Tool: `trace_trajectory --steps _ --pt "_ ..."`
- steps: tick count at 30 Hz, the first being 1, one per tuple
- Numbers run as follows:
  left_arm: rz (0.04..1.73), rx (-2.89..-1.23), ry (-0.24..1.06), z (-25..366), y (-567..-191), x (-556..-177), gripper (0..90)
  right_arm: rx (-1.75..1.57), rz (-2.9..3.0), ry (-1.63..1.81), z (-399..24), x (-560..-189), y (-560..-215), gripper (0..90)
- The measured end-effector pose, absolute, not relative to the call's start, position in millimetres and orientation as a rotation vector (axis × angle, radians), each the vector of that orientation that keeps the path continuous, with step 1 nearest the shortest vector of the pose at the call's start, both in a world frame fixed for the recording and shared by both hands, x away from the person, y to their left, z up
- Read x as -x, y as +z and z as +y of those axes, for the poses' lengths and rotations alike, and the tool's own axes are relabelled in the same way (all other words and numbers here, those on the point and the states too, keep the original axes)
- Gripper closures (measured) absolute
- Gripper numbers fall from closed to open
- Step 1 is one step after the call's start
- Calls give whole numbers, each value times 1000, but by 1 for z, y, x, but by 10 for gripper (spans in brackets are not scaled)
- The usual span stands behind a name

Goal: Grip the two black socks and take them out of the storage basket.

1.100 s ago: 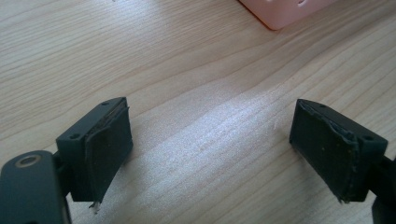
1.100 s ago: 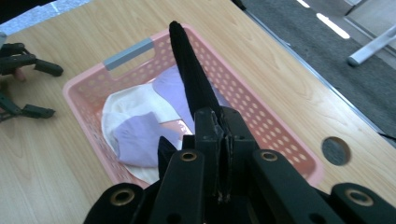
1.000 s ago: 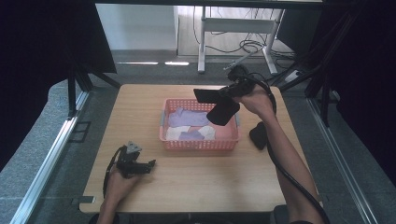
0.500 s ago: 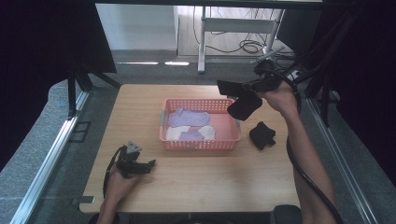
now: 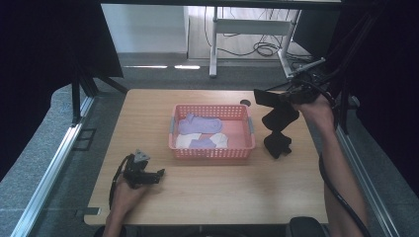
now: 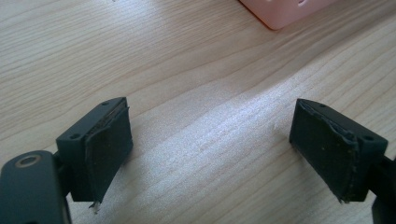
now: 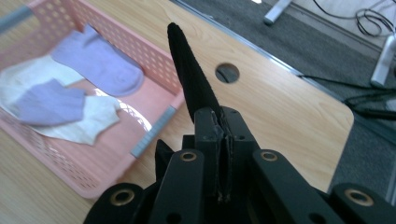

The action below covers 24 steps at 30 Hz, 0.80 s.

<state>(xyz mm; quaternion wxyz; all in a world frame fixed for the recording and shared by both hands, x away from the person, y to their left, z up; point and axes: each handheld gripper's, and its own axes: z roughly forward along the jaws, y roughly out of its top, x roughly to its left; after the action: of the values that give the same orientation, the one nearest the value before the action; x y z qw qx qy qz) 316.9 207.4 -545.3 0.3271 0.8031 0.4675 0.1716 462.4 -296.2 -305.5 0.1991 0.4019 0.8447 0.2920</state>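
The right hand-held gripper (image 5: 269,97), pinching a black sock (image 5: 279,118), has moved from over the pink basket (image 5: 212,152) to the right of the frame, above a second black sock (image 5: 276,144) on the worktop (image 5: 222,192). The left hand-held gripper (image 5: 157,174) rests unmoved at lower left, jaws spread.

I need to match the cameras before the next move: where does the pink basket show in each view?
High view: the pink basket sits mid-table, left of the right gripper and its black sock.
Left gripper view: one pink corner at the top edge, right of centre.
Right gripper view: upper left, its near wall running down toward bottom centre.
Shared landmark: the wooden table.
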Motion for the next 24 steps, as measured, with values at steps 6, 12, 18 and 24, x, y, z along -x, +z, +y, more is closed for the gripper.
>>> trace_trajectory --steps 6,12,18,24 --pt "1226 -2105 446 207 -545 -317 128 -1187 2366 769 -309 -464 -331 866" --pt "1226 -2105 446 208 -545 -317 129 -1235 2373 709 -315 -466 -366 864" --pt "1227 -2104 445 207 -545 -317 129 -1274 2377 668 -319 -468 -395 860" --pt "1229 -2099 445 207 -545 -317 129 -1318 2391 645 -322 -469 -434 847"
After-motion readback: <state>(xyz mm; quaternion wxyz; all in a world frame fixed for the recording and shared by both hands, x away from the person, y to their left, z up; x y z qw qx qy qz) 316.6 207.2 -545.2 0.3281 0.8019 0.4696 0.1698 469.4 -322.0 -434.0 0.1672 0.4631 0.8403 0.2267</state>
